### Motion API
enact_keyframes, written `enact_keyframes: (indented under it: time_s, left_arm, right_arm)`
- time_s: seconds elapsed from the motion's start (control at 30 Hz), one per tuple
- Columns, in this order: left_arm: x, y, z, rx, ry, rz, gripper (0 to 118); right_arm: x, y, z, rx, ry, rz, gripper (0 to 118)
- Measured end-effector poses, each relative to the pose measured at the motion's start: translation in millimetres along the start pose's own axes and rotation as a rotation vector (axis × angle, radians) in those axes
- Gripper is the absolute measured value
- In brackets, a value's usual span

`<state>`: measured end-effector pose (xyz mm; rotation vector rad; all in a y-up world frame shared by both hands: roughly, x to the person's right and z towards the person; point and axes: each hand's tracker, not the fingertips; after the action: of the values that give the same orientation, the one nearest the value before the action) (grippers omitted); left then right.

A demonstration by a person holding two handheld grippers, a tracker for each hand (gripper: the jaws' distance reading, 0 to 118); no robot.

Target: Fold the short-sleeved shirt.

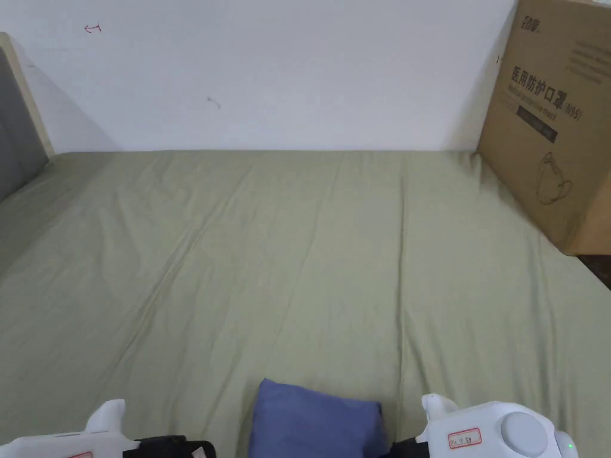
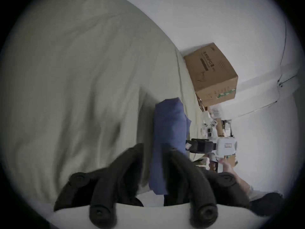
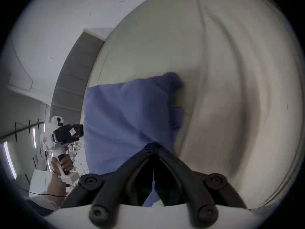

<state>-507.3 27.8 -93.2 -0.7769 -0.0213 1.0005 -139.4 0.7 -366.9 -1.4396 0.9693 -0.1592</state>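
Items I count: one short-sleeved shirt point(image 1: 316, 420), one cardboard box point(image 1: 552, 125), one bed sheet point(image 1: 286, 262), two tongs.

Short-sleeved shirt: blue, plain, already folded into a compact, thick rectangle with several layers at the edges. I hold it at the near edge of the bed, between my two tongs; in the left gripper view I see it edge-on and upright, so it hangs from the tongs rather than lying flat.

Right tongs point(image 3: 153, 147): jaws drawn fully together, tips pinching the near corner of the blue cloth.

Left tongs point(image 2: 156, 147): jaws apart, with the edge of the shirt running between them; the frame is blurred, so I cannot tell whether they press on the cloth.

Bed sheet: olive green, covering the bed, with long shallow creases.

Cardboard box: brown, printed, standing at the far right corner of the bed against the white wall point(image 1: 268, 71).
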Motion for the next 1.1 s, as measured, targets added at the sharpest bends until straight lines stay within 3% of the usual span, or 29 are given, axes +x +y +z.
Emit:
enact_keyframes:
  time_s: [0.03,0.07,0.33,0.53,0.57,0.63,0.73,0.8,0.87,1.0,1.1]
  left_arm:
    - [0,1,-10,-0.028,-0.017,0.004,118]
    - [0,2,-20,-0.063,-0.041,0.004,114]
    - [5,9,-93,-0.187,-0.261,-0.012,118]
    - [19,2,-128,-0.232,-0.202,-0.082,116]
    - [19,1,-128,-0.199,-0.218,-0.073,103]
    - [14,0,-127,-0.179,-0.248,-0.042,35]
    - [4,0,-120,-0.156,-0.054,-0.069,35]
    - [-3,1,-114,-0.153,-0.166,0.045,34]
    - [14,-3,-107,-0.146,-0.09,-0.075,34]
    - [36,4,-79,-0.104,-0.051,-0.174,34]
    - [43,27,-39,-0.066,0.118,-0.327,33]
  right_arm:
    - [3,-2,1,0.0,-0.003,0.004,0]
    - [5,-3,1,0.0,-0.001,0.002,0]
    - [8,-2,0,-0.005,0.024,-0.022,0]
    - [9,-2,-1,-0.011,0.033,-0.032,0]
    - [9,-2,-1,-0.012,0.033,-0.032,0]
    - [13,-3,-1,-0.011,0.043,-0.04,0]
    - [18,-5,-1,-0.004,0.068,-0.08,0]
    - [17,-7,2,0.005,0.09,-0.107,0]
    - [11,-10,10,0.024,0.088,-0.097,0]
    - [-10,-17,31,0.056,0.019,0.014,0]
    - [-33,-29,55,0.149,-0.06,0.118,0]
